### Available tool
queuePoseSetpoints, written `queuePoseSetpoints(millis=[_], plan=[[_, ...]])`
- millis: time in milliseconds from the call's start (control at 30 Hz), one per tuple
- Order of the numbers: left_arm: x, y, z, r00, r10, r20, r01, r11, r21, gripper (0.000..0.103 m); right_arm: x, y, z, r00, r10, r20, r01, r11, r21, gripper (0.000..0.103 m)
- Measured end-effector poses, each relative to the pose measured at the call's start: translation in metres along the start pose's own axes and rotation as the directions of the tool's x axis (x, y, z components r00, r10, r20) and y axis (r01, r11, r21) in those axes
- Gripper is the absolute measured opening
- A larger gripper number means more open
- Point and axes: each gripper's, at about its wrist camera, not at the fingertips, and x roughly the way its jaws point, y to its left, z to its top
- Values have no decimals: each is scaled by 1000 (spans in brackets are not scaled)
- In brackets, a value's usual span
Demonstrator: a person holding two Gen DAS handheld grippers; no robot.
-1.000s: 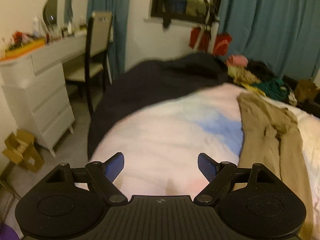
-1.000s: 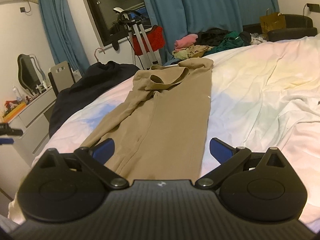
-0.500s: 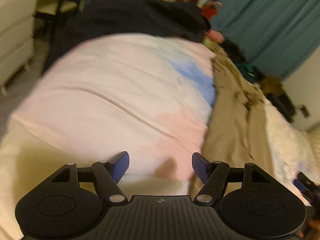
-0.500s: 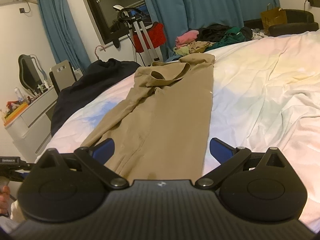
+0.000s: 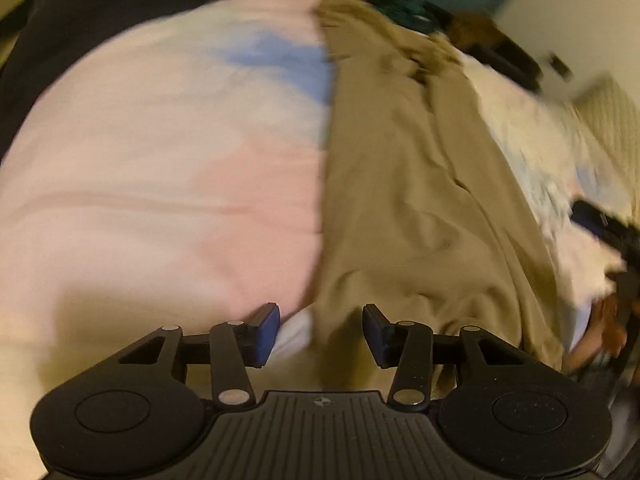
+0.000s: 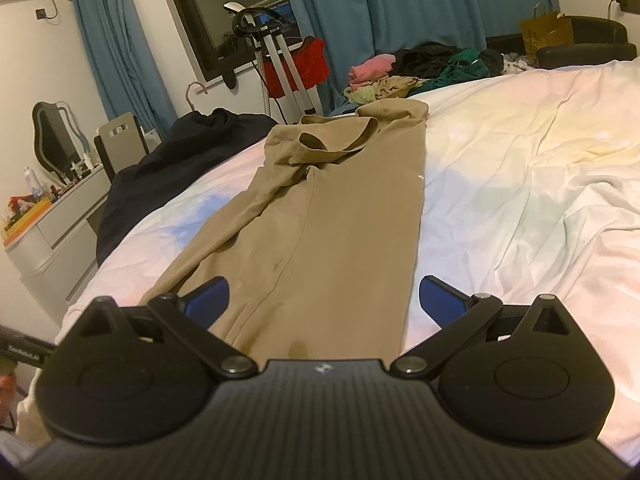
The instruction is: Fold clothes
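Note:
Tan trousers lie lengthwise on the bed, legs toward me, waistband at the far end. They also show in the blurred left wrist view. My left gripper is open, low over the near left corner of the trouser hem, with the fabric edge between its fingers. My right gripper is open wide and empty, straddling the near end of the trouser legs. The right gripper also shows at the right edge of the left wrist view.
The bed has a pale pink, blue and white duvet. A dark blanket lies at its left. A pile of clothes sits at the far end. A white dresser and chair stand at left.
My left gripper has swung right and down from the bare duvet to the trouser hem, its fingers closing in somewhat. My right gripper has barely moved.

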Motion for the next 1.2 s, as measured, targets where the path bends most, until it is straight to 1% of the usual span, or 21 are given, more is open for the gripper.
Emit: queuePoseSetpoints(millis=[33,67,100,133,167,200,233,333,367,400,433,567,667,733,767,833,867,933,1000,1100,1200], plan=[[1,-8,3,1000,12,-14,-12,999,40,47,-1,0,0,1000,3,1,-3,1000,2,103],[3,-16,6,999,28,-32,-25,996,81,41,-1,0,0,1000,5,2,-5,1000,4,103],[6,-26,7,996,61,-60,-52,989,135,27,-1,0,1,1000,7,2,-7,1000,6,103],[9,-36,8,990,108,-91,-88,975,202,18,0,-1,1,1000,9,1,-9,1000,9,103],[12,-47,7,979,172,-110,-136,950,281,7,0,-1,2,1000,11,0,-11,1000,14,103],[14,-58,6,966,233,-115,-179,917,356,7,0,-2,3,1000,13,0,-13,1000,18,103],[14,-68,6,954,278,-111,-212,890,403,6,0,-3,4,1000,15,-1,-15,1000,22,103],[8,-105,11,910,410,-65,-328,806,493,5,0,-7,6,1000,18,-5,-18,999,49,103],[2,-121,12,906,421,-43,-340,784,519,4,0,-11,7,1000,24,-10,-23,997,70,103],[-5,-137,13,911,411,-23,-334,770,544,4,0,-14,8,1000,28,-13,-27,996,90,103],[-14,-153,14,919,394,-11,-322,767,555,4,0,-17,9,1000,28,-12,-27,994,104,103],[-37,-207,11,948,317,29,-275,770,576,4,-2,-25,14,1000,25,-5,-24,988,152,103],[-36,-230,4,965,261,17,-226,801,555,4,-4,-29,16,1000,30,4,-30,984,174,103],[-22,-236,-1,969,247,12,-214,815,539,4,-5,-32,18,999,36,10,-38,981,189,103],[-16,-235,-4,971,238,8,-206,826,524,4,-6,-33,18,999,41,15,-43,980,192,103],[-7,-229,-6,978,207,7,-187,866,464,4,-10,-36,19,998,54,33,-60,979,196,103],[-2,-225,-7,982,188,13,-176,888,425,4,-12,-38,19,997,62,45,-70,978,198,103],[4,-221,-9,988,145,50,-154,926,344,4,-16,-42,21,994,81,68,-94,974,206,102],[5,-223,-10,989,107,101,-131,952,276,4,-18,-47,25,990,112,85,-129,966,224,102],[6,-228,-11,979,82,186,-125,964,235,5,-10,-54,39,984,156,86,-173,950,260,98],[13,-234,-15,970,73,231,-130,962,241,5,11,-55,64,978,198,65,-208,940,271,83]])
